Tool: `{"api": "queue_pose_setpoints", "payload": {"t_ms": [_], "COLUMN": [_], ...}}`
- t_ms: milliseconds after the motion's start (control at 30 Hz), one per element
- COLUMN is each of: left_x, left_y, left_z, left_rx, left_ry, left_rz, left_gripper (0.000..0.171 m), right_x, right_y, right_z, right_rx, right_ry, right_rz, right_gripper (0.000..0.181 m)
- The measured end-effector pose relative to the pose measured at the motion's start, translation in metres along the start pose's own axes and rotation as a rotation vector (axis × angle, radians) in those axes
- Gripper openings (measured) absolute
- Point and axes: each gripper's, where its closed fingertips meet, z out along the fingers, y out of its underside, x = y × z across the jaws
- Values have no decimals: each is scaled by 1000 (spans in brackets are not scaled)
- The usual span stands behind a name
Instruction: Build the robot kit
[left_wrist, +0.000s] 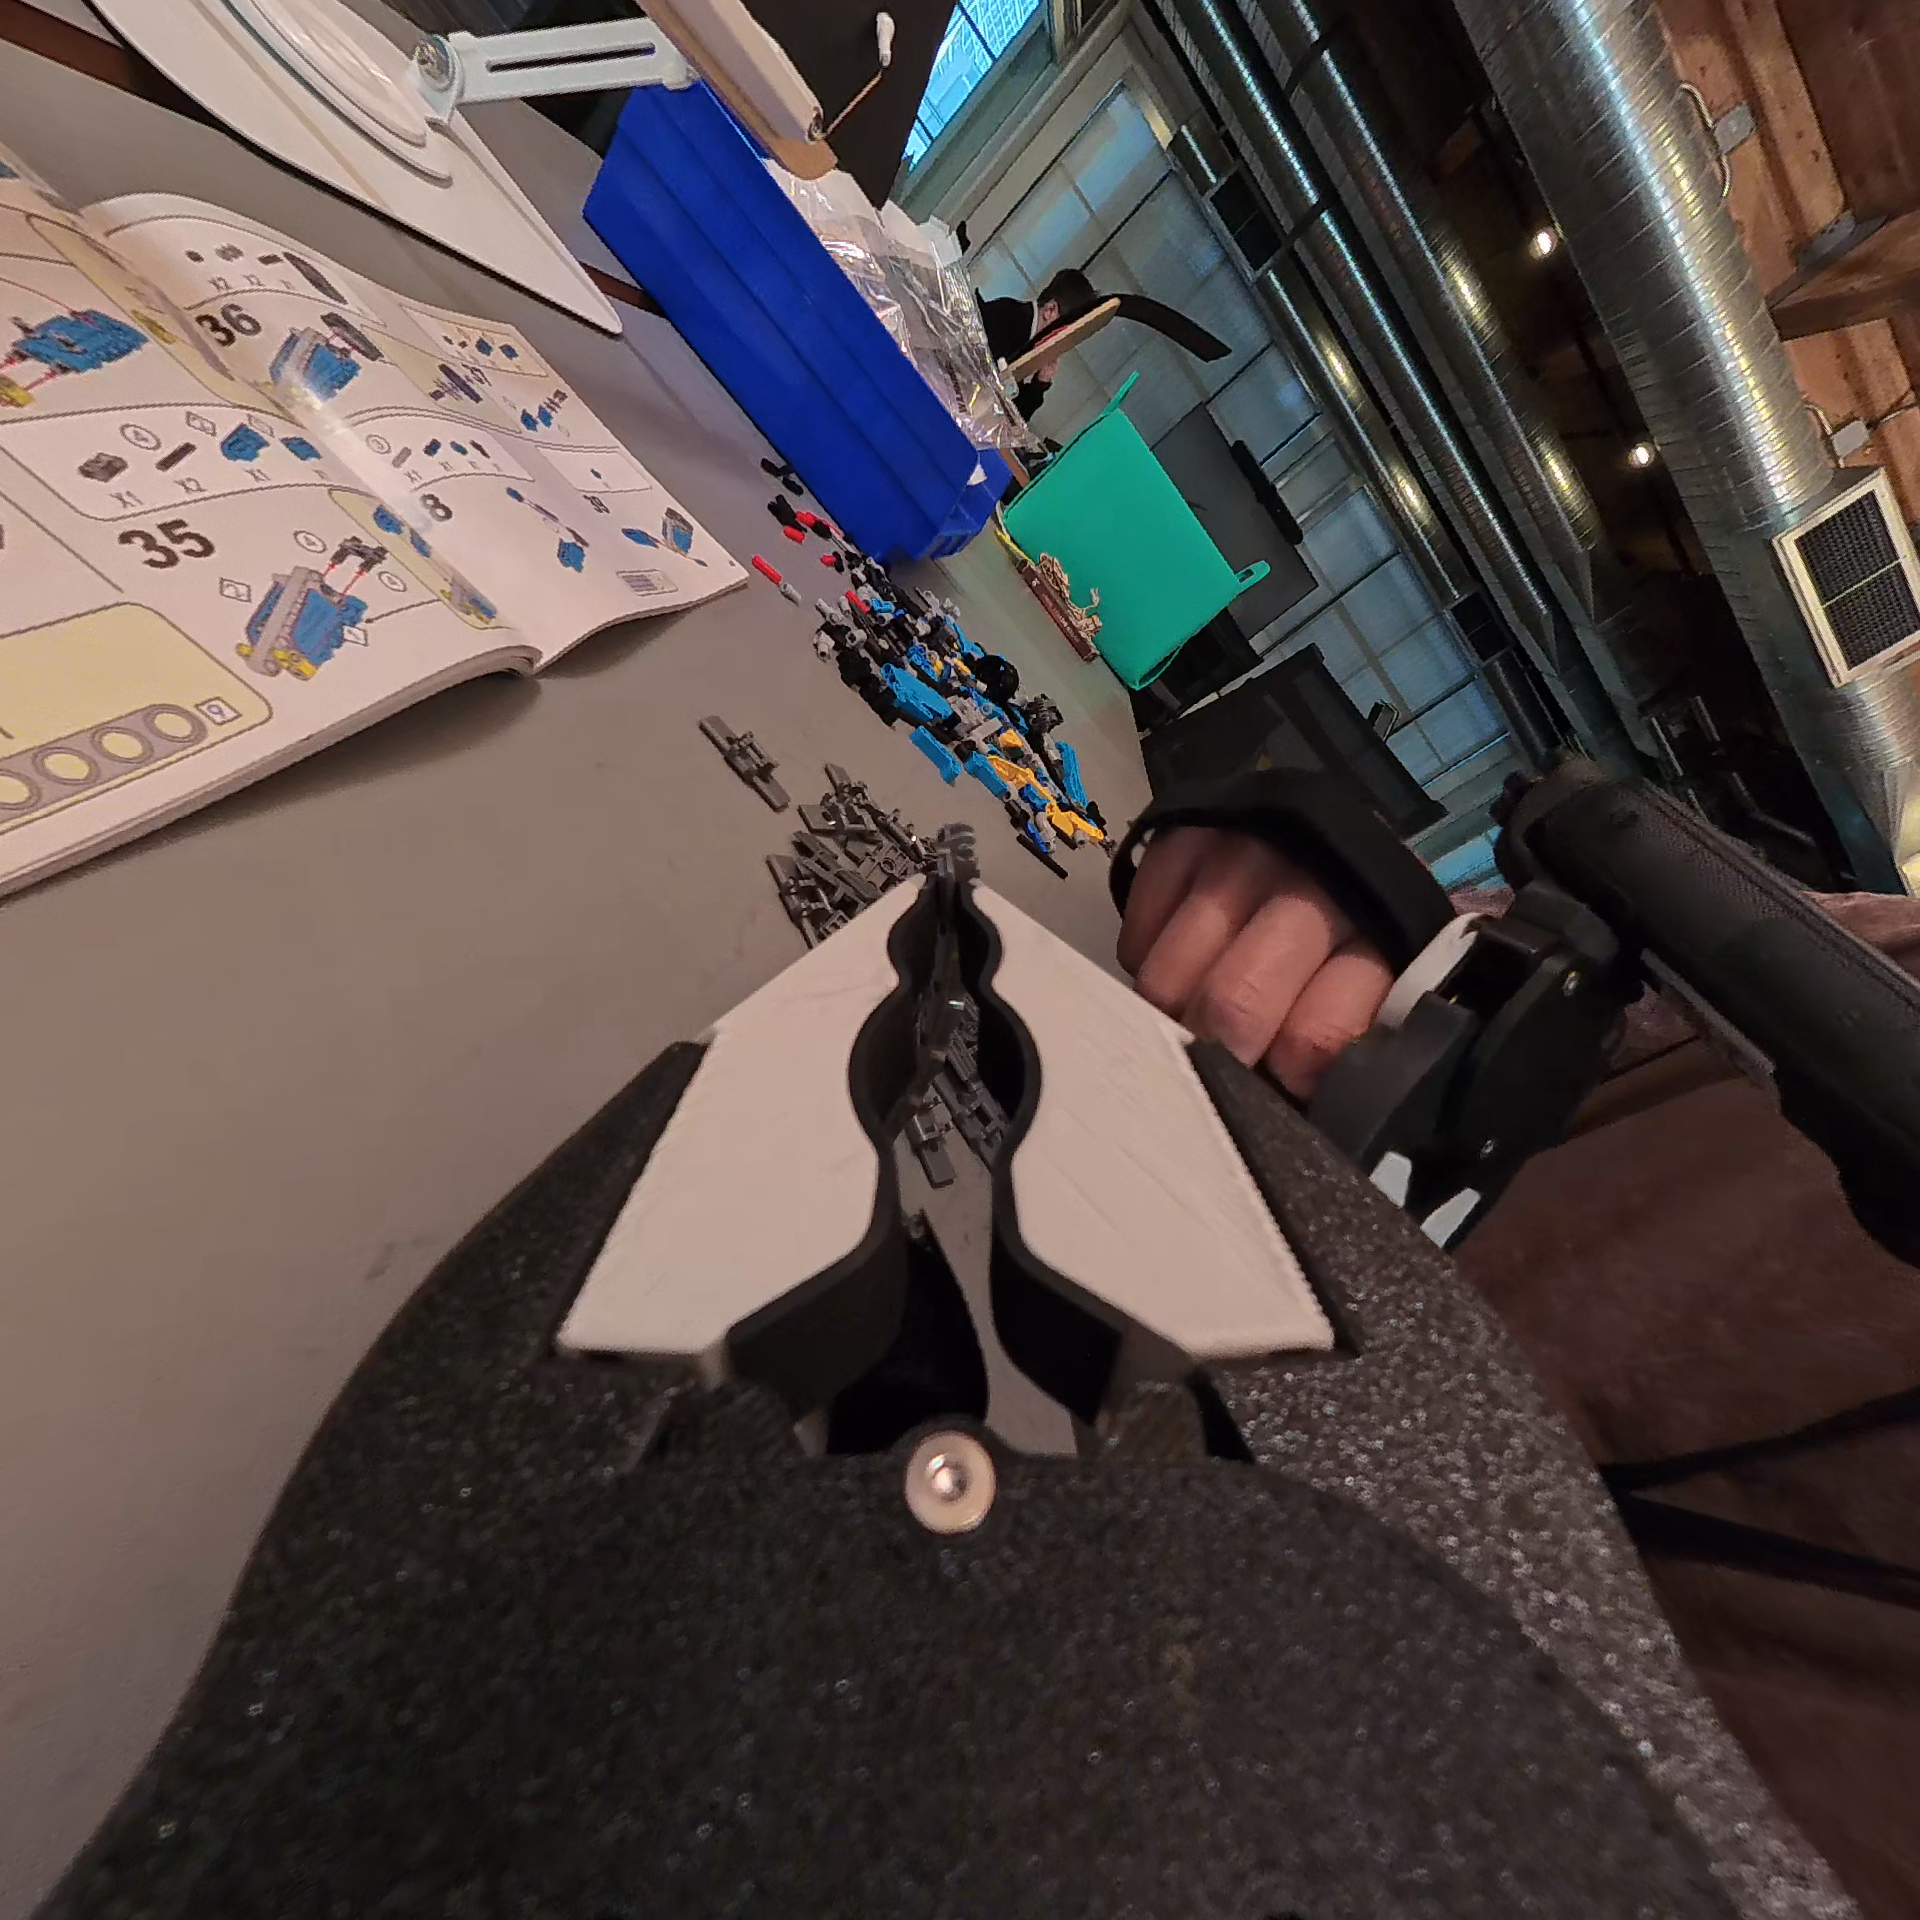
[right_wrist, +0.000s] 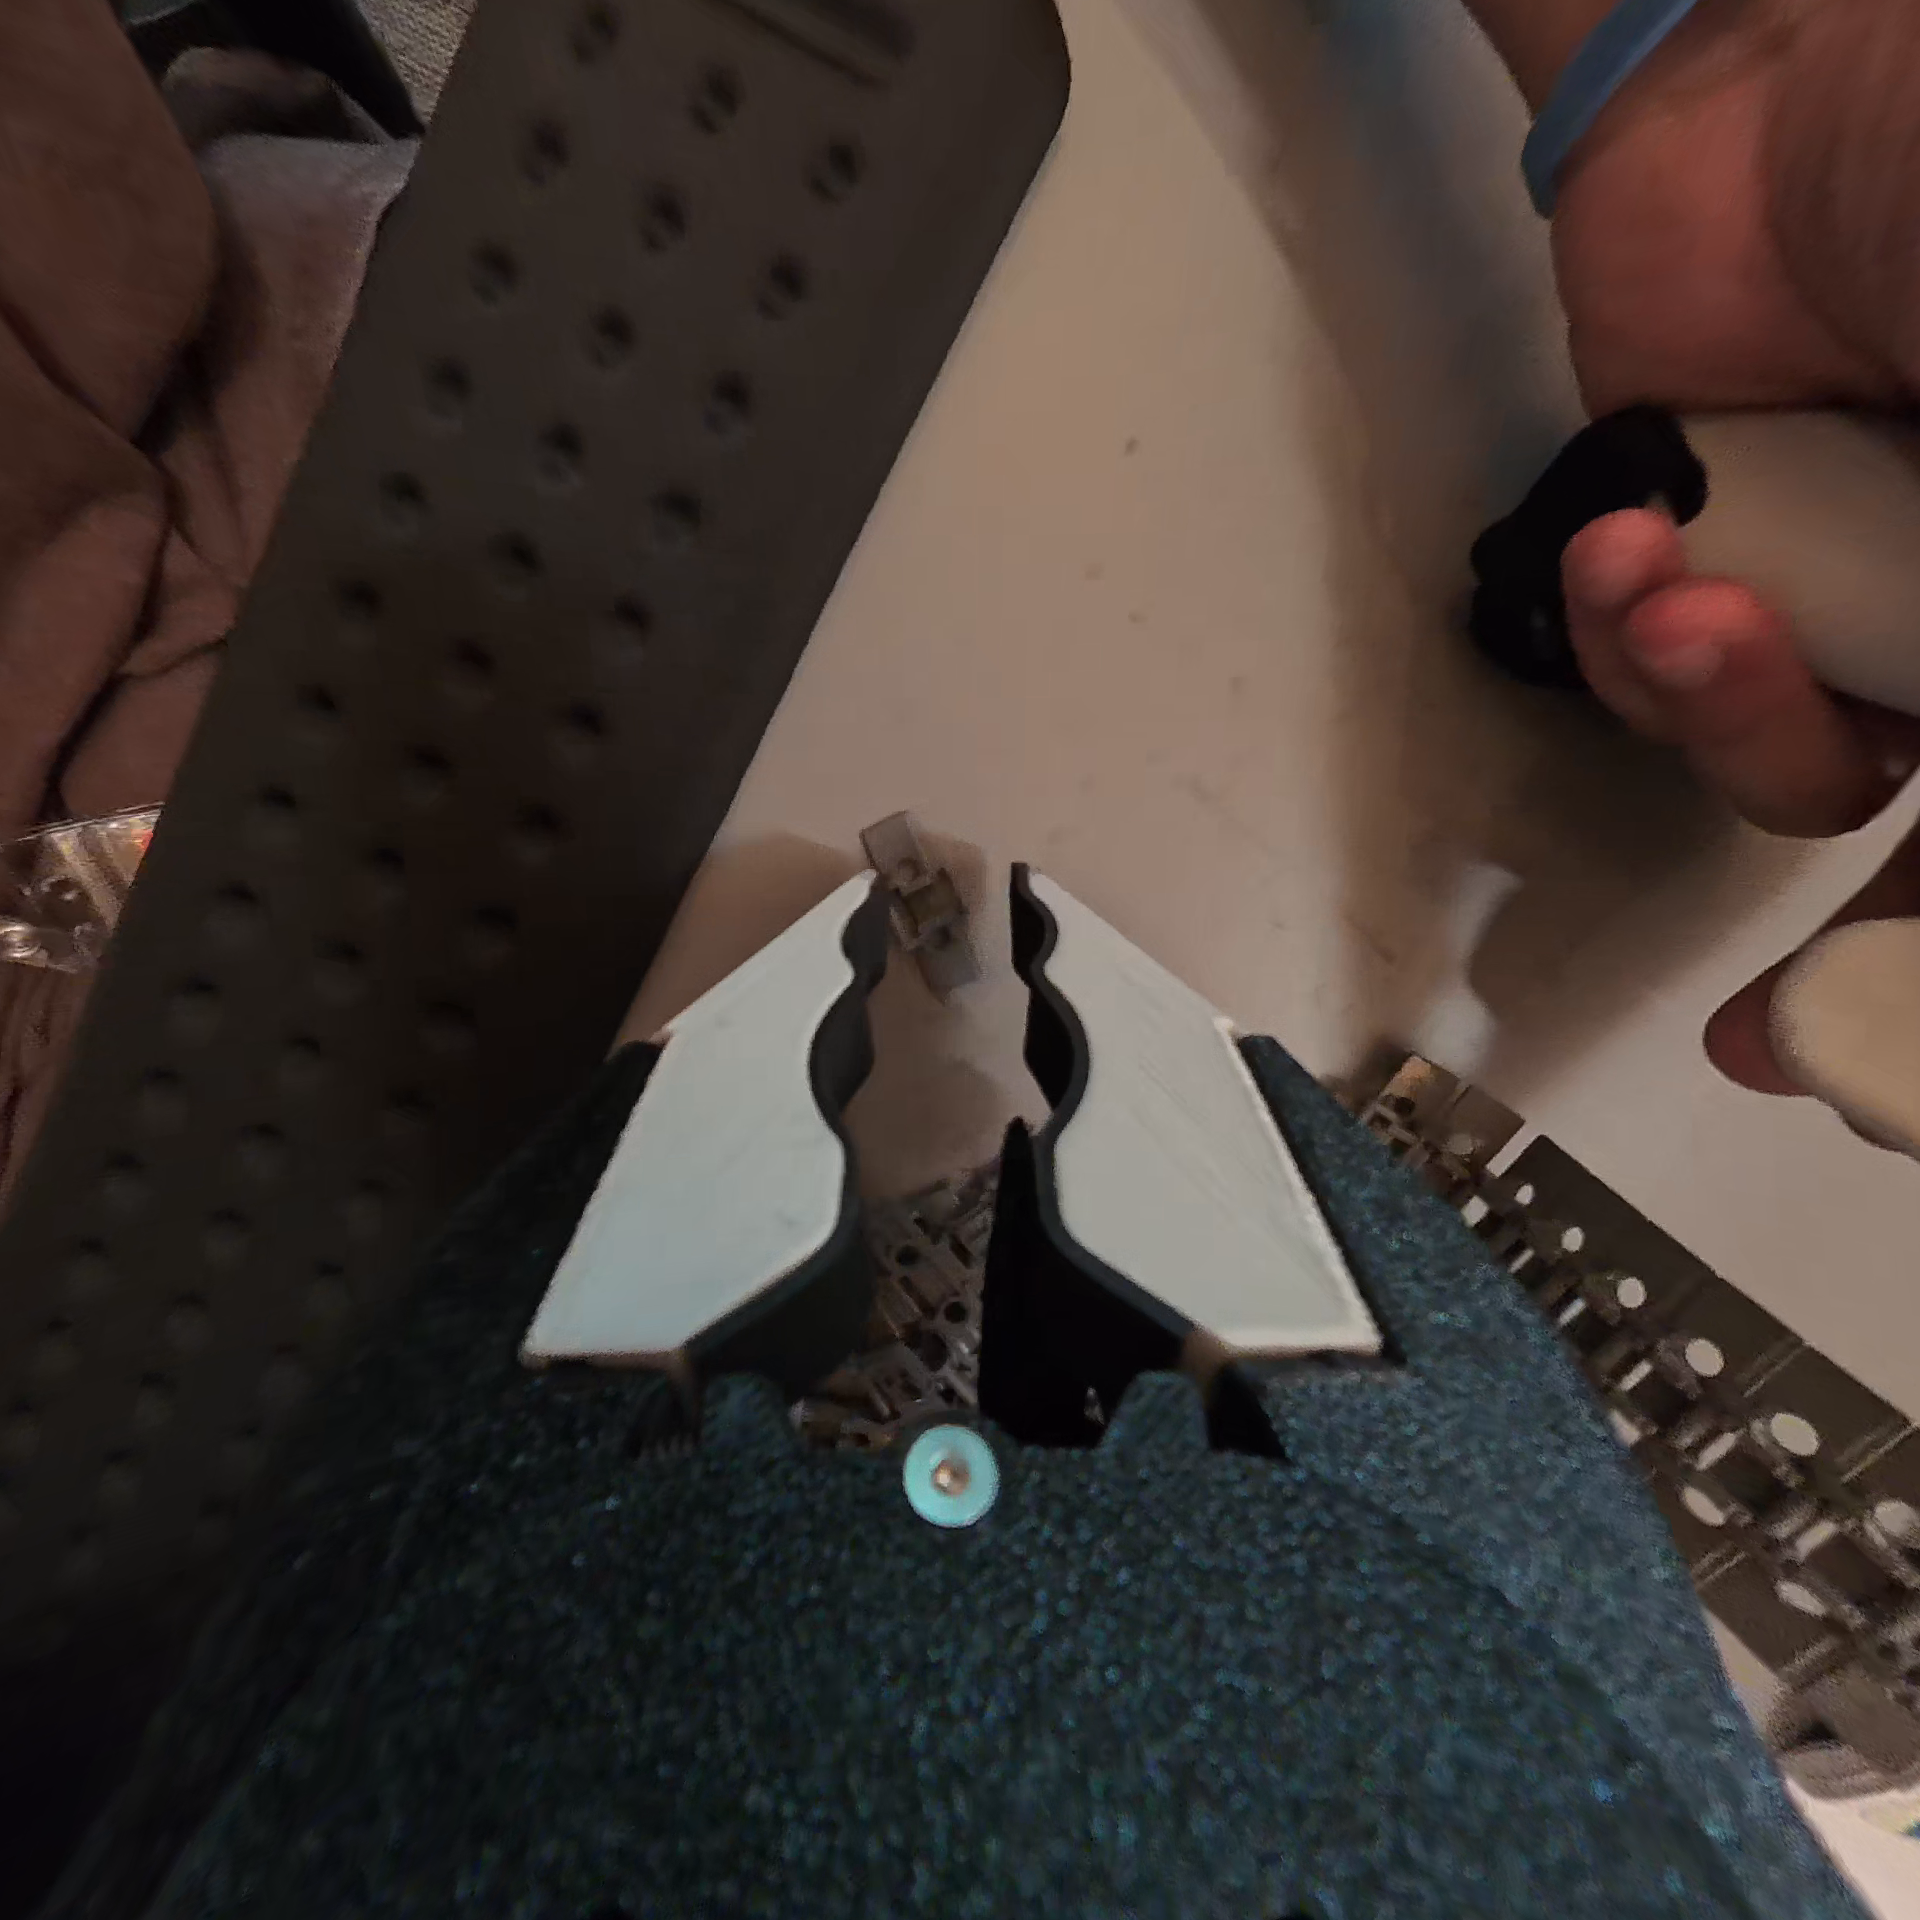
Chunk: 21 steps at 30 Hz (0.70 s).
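In the left wrist view my left gripper (left_wrist: 948, 883) is shut on a thin strip of dark grey toy links (left_wrist: 940, 1003) that runs down between its fingers. It hovers just over a pile of dark grey links (left_wrist: 847, 847) on the grey table (left_wrist: 364, 1039). In the right wrist view my right gripper (right_wrist: 945, 883) is open. A single small grey link (right_wrist: 923, 914) lies between its fingertips, close to the left finger. A chain of joined grey links (right_wrist: 1662, 1403) runs under and to the right of that gripper.
An open instruction booklet (left_wrist: 260, 468) lies at the left. A blue bin (left_wrist: 790, 322), a green bag (left_wrist: 1122, 540) and a pile of blue, yellow and black pieces (left_wrist: 966, 707) lie beyond. A hand (left_wrist: 1247, 956) is at the right. A dark perforated panel (right_wrist: 520, 623) borders the left. About 15 cm separates my left fingertips from my right.
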Motion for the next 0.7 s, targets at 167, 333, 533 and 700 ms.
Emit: {"api": "queue_pose_setpoints", "payload": {"t_ms": [167,333,533,700], "left_x": [1,1,0,0], "left_y": [1,1,1,1], "left_z": [0,1,1,1], "left_rx": [-3,-6,-6,-3], "left_ry": [0,-1,-3,-4], "left_rz": [3,6,6,5], "left_gripper": [2,1,1,1], "right_x": [2,3,-2,2], "right_y": [7,12,11,9], "right_z": [10,13,13,7], "right_rx": [-45,-73,-68,-54], "right_ry": [-18,18,42,108], "right_rz": [-28,-61,-109,-132], "right_gripper": [25,21,15,15]}}
